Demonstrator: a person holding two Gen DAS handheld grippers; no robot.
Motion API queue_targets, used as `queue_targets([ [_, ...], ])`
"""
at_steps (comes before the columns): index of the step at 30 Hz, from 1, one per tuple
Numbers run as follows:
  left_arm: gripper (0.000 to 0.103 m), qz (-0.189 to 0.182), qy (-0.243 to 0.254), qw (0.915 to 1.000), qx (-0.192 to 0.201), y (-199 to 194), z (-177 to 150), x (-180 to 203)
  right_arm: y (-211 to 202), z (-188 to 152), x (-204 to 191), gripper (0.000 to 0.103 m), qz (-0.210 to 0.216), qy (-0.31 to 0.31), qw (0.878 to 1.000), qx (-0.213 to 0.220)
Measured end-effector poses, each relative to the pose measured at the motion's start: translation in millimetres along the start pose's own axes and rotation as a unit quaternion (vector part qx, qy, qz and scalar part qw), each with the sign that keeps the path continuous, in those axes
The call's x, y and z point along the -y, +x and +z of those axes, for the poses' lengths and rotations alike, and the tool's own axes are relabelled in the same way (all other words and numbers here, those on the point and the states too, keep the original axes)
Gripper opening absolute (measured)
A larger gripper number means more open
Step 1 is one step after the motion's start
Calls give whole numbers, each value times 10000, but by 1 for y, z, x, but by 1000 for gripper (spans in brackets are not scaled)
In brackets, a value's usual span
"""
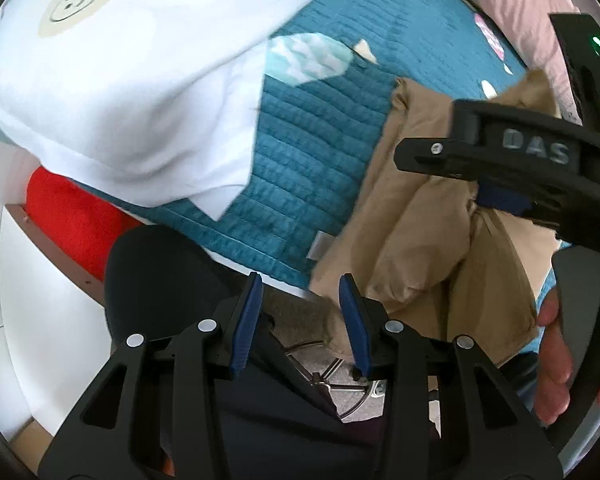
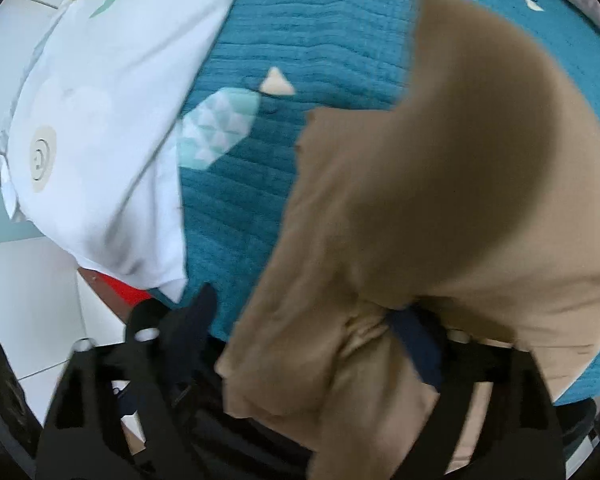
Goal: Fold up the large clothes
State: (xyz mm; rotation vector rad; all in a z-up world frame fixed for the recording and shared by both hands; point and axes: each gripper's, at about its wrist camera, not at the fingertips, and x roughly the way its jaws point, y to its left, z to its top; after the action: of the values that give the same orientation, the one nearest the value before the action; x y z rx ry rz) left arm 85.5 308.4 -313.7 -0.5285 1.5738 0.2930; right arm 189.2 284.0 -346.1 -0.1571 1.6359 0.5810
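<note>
Garment (image 1: 428,240) on the quilt (image 1: 320,132) — pillow (image 1: 120,72) to its left, well apart.

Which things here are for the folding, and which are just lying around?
For the folding: tan garment, right gripper holding it, left gripper open.

Just lying around: white pillow, teal quilt, red cloth.

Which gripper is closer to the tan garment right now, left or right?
Right. The right gripper is clamped on the tan garment, lifting a fold of it. The left gripper is open beside the garment's near edge, holding nothing.
</note>
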Motion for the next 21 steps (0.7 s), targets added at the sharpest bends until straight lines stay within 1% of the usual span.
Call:
queue_targets([
  [1, 48, -17, -42, 10000, 37, -3, 1, -3, -2, 0, -1, 87, 144, -1, 9999, -28],
  [2, 50, -38, -71, 9999, 75, -5, 2, -6, -5, 0, -3, 87, 304, -9, 9995, -85],
  [4, 50, -44, -88, 9999, 131, -9, 4, -8, -19, -4, -2, 87, 904, -9, 9956, -247],
  [5, 50, -38, -108, 9998, 169, -12, 5, -9, -29, -6, 1, 87, 1131, 19, 9933, -239],
  [8, 50, -41, -136, 9996, 249, -19, 7, -10, -61, -14, 12, 87, 1636, 64, 9865, -90],
  [9, 50, -58, -131, 9996, 264, -21, 8, -9, -75, -19, 17, 87, 1674, 56, 9859, 50],
  [11, 50, -84, -90, 9994, 316, -26, 9, -5, -99, -31, 22, 83, 1588, -5, 9865, 398],
  [12, 50, -80, -51, 9994, 341, -29, 9, -2, -110, -38, 29, 73, 1490, -18, 9872, 572],
  [13, 50, -84, -13, 9993, 359, -31, 8, 1, -119, -46, 38, 54, 1351, 15, 9882, 722],
  [14, 50, -97, 30, 9992, 378, -34, 8, 5, -125, -53, 46, 42, 1271, 53, 9888, 785],
  [15, 50, -109, 71, 9992, 389, -35, 7, 8, -126, -60, 57, 15, 1254, 118, 9888, 795],
  [16, 50, -134, 153, 9990, 401, -37, 6, 14, -122, -67, 69, 8, 1254, 208, 9892, 729],
  [17, 50, -164, 226, 9988, 407, -37, 6, 19, -118, -70, 75, 7, 1205, 286, 9900, 682],
  [19, 50, -282, 381, 9980, 410, -40, 4, 32, -95, -82, 93, 4, 1120, 470, 9914, 495],
  [21, 50, -292, 426, 9977, 445, -43, 2, 41, -65, -86, 101, 4, 1221, 673, 9900, 189],
])
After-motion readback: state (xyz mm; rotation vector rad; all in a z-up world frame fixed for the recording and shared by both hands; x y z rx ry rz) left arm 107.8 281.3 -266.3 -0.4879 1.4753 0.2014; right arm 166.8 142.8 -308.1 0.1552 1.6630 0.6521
